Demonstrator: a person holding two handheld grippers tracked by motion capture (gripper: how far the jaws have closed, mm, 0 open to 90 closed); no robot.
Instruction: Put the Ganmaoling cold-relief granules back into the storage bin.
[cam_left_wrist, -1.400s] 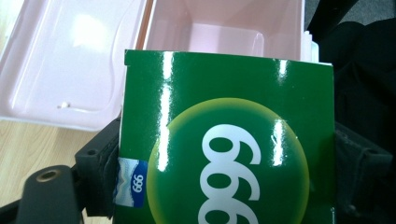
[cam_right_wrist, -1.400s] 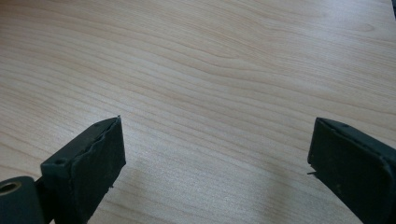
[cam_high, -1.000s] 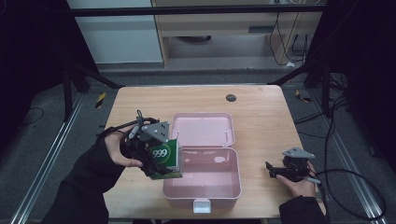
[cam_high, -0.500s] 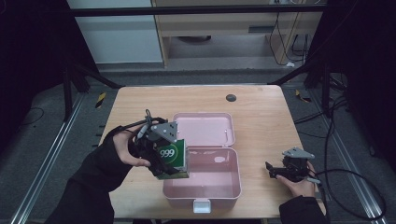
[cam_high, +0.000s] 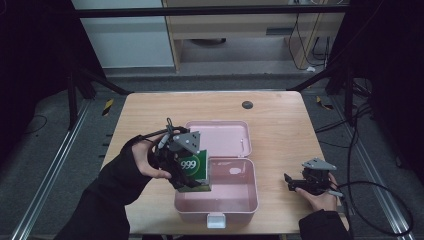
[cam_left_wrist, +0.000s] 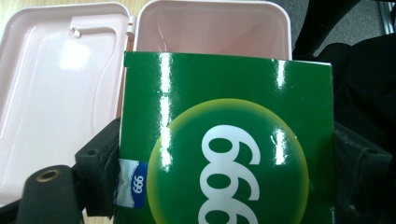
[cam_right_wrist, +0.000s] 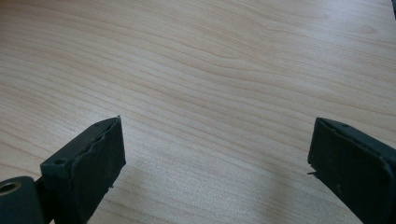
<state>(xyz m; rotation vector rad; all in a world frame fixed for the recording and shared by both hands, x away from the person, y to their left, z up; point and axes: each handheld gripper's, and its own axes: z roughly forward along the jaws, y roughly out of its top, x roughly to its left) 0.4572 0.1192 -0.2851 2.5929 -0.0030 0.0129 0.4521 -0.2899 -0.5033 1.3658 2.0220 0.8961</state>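
A small dark round thing (cam_high: 247, 104), perhaps a cap, lies near the table's (cam_high: 280, 125) far edge.

Case (cam_high: 220, 212): open, near the tabletop's (cam_high: 280, 125) front edge, lid (cam_high: 222, 137) lying behind it.
Box (cam_high: 194, 167): over the case's left end, clamped in the left gripper (cam_high: 187, 172).
Right gripper (cam_high: 295, 182): by the front right corner.

Glossy green carton (cam_left_wrist: 224, 140), smooth pink plastic box (cam_high: 235, 200) (matt wood-grain table (cam_right_wrist: 210, 60))
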